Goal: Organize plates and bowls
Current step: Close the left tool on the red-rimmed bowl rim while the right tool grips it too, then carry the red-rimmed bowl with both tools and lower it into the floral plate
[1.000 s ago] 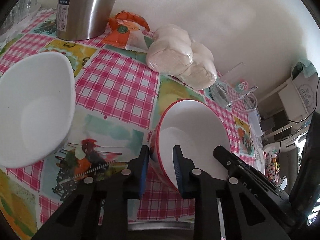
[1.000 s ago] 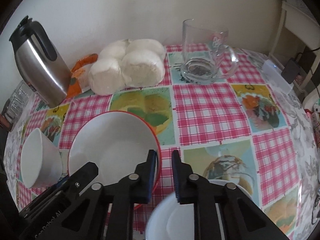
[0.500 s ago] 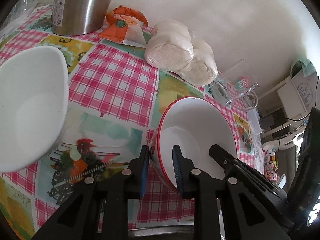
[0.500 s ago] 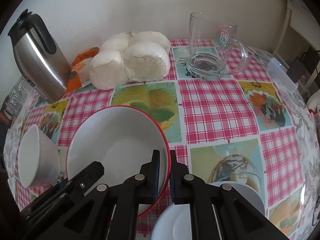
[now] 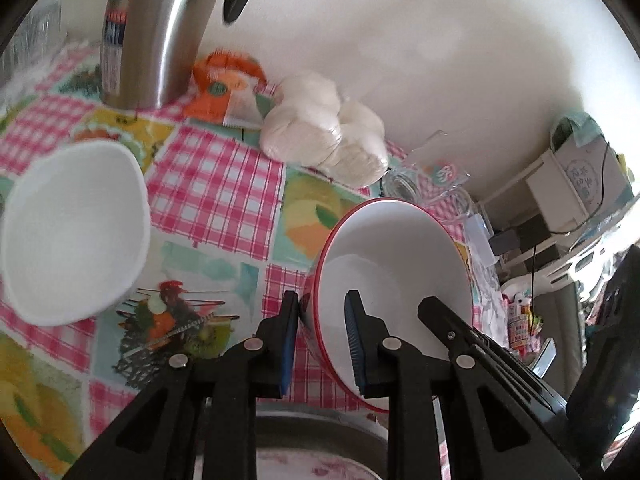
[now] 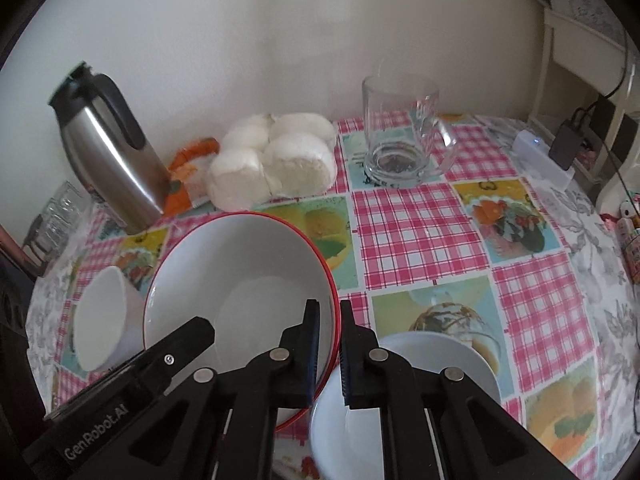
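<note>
A white bowl with a red rim (image 5: 396,264) (image 6: 244,280) hangs above the checked tablecloth, held from both sides. My left gripper (image 5: 322,344) is shut on its near-left rim, one pad inside and one outside. My right gripper (image 6: 329,354) is shut on its right rim in the same way. A plain white bowl (image 5: 76,232) (image 6: 100,320) stands on the table to the left. A white plate (image 6: 404,400) lies under my right gripper, at the table's front.
A steel thermos (image 6: 108,148) stands at the back left, beside an orange packet (image 6: 192,168) and a bag of white buns (image 6: 276,160). A glass mug (image 6: 400,136) stands at the back right. A metal rim (image 5: 320,428) shows below my left gripper.
My right gripper closed onto the red-rimmed bowl's rim. Both grippers then rose with the bowl, lifting it off the tablecloth; the table looks farther away now.
</note>
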A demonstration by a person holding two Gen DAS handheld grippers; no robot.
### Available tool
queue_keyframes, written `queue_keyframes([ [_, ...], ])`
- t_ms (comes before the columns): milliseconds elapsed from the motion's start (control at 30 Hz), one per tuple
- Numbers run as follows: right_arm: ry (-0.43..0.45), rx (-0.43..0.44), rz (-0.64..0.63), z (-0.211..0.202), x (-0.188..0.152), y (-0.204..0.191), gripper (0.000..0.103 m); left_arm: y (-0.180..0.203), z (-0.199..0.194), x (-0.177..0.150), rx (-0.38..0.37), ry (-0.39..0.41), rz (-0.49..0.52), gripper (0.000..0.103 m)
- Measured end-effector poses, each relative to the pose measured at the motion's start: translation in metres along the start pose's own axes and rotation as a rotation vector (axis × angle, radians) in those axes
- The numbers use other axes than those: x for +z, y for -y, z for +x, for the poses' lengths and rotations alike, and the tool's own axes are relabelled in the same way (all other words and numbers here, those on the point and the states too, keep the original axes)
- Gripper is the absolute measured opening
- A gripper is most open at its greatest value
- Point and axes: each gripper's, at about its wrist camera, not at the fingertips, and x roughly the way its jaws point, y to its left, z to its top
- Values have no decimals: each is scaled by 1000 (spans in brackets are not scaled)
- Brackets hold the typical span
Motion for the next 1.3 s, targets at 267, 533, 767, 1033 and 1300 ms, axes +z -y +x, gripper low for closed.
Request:
queue_keyframes([
  [267, 84, -4, -5, -48, -17, -13, 10, 15, -39, -9, 37, 33, 64, 24],
  [533, 130, 42, 70, -87, -53, -11, 11, 20, -79, -29, 56, 58, 106, 24],
  [767, 151, 85, 98, -112, -84, -14, 11, 20, -103, -50, 89, 73, 148, 24],
  [1033, 128, 98, 94, -120, -112, -18, 12, 9, -110, -69, 98, 40, 146, 24],
  [1300, 77, 103, 104, -117, -132, -17, 13, 3, -105, -84, 131, -14, 145, 24],
])
